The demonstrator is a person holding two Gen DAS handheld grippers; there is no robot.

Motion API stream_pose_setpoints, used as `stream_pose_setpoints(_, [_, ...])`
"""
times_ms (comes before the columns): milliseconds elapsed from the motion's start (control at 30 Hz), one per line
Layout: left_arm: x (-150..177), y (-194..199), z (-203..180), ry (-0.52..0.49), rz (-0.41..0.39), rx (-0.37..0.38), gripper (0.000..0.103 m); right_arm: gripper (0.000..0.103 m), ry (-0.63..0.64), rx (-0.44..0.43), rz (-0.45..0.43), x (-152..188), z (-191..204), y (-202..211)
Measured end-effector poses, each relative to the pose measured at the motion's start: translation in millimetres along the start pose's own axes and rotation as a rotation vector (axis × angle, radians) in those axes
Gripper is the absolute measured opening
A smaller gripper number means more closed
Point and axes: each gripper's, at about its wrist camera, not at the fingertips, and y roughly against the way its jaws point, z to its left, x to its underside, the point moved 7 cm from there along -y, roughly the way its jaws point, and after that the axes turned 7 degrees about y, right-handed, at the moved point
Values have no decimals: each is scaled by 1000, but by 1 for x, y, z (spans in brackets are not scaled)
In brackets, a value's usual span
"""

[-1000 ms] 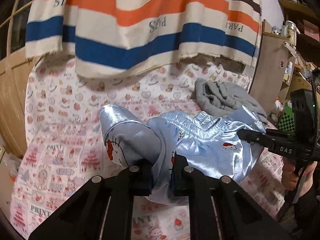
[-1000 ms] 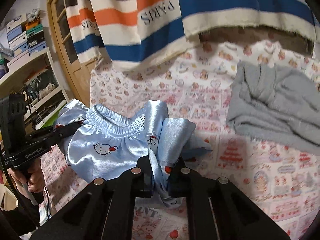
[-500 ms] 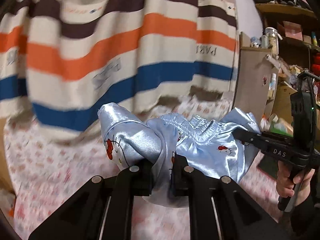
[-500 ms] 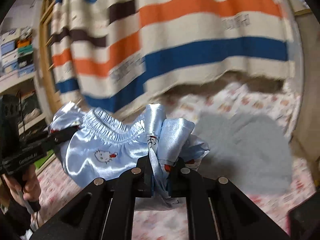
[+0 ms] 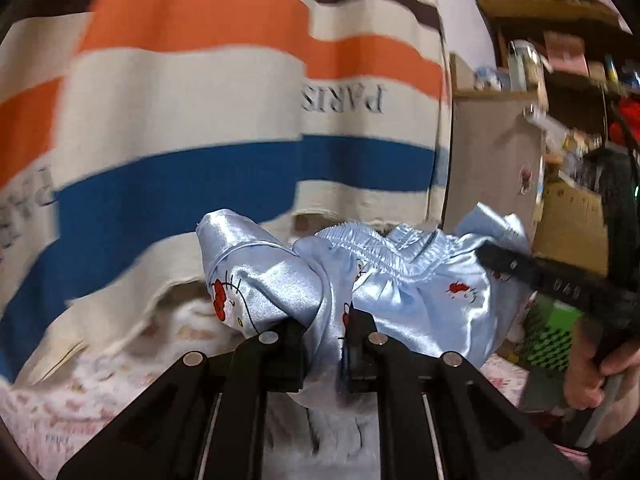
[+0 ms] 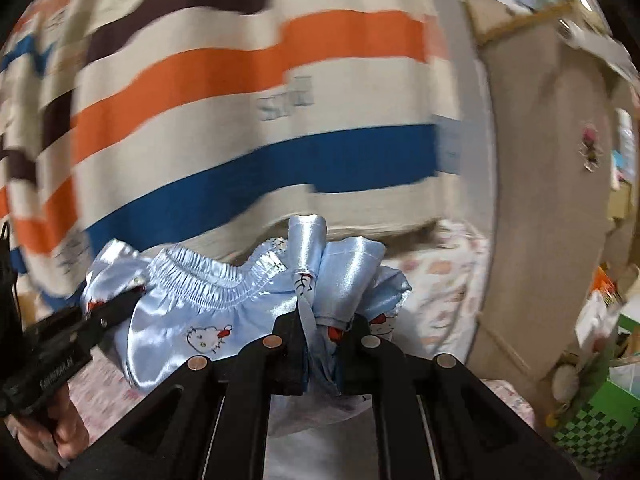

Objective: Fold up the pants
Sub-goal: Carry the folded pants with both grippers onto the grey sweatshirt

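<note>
Both my jaws clamped on the pants (image 5: 404, 292): left gripper (image 5: 326, 344) and right gripper (image 6: 324, 344) each pinch satin bunched between them. Pants hang between jaws, clear of the bed (image 5: 120, 364). I'd pull apart evenly, tension the waistband (image 6: 216, 280), then lower flat.

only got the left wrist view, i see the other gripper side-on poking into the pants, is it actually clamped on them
observer: yes. The right wrist view shows the right hand-held gripper shut on a bunched fold of the blue satin pants.
operator: where does my gripper sit from that side
observer: the left hand-held gripper comes in from the left edge and bites the pants by the end of the elastic waistband.
operator: is my hand in that shot
observer: yes, the left hand shows at the lower left corner, wrapped round the handle.
</note>
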Motion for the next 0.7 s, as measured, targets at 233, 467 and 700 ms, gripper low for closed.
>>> stream_pose_setpoints(233, [35,-52,9,41,110,-26,12,9,5,28,106,40,-20,-44])
stream_pose_setpoints(467, [70,-54,25,40,209,-46,13,9,14,31,188,68,-20,-68])
stream_pose_setpoints(700, [82,-48,23,5,223,-74,14,9,0,9,219,73,-20,-70])
